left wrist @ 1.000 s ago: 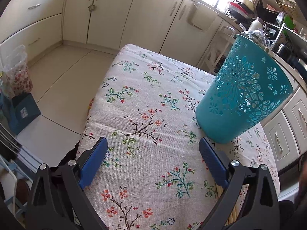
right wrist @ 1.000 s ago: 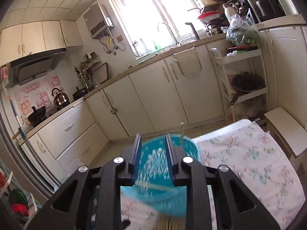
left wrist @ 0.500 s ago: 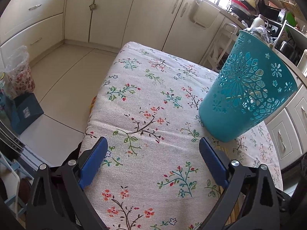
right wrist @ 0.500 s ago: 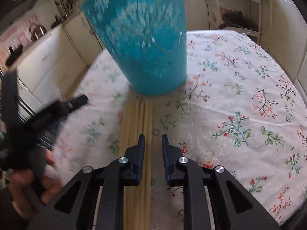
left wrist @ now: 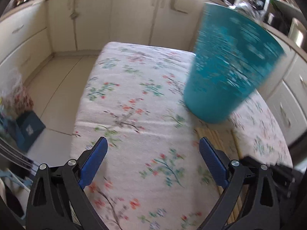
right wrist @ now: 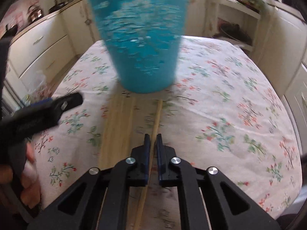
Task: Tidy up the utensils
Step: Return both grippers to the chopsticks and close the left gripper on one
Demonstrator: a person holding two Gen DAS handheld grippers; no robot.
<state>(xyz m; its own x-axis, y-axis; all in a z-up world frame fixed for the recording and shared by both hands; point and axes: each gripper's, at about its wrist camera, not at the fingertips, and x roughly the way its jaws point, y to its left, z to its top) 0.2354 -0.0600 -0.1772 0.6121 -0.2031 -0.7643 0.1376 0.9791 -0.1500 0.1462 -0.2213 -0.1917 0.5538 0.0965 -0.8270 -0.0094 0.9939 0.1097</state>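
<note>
A teal perforated holder point(right wrist: 143, 38) stands on the floral tablecloth; it also shows in the left wrist view point(left wrist: 228, 71), at the right. Several wooden chopsticks point(right wrist: 119, 126) lie in a bundle before it, seen too in the left wrist view point(left wrist: 216, 136). My right gripper point(right wrist: 153, 139) is shut on one chopstick point(right wrist: 157, 115), which runs between the jaws and points at the holder. My left gripper point(left wrist: 153, 145) is open and empty above the cloth, left of the chopsticks. It appears in the right wrist view point(right wrist: 48, 109) at the left.
The table point(left wrist: 134, 99) has a floor drop at its left edge. Cream kitchen cabinets point(left wrist: 115, 19) stand behind. A blue box point(left wrist: 28, 128) and a bag sit on the floor at left. A shelf rack point(right wrist: 236, 25) stands at the back right.
My right gripper dropped from above the holder to the chopsticks on the cloth and closed on one. My left gripper shifted slightly right; the view is now blurred.
</note>
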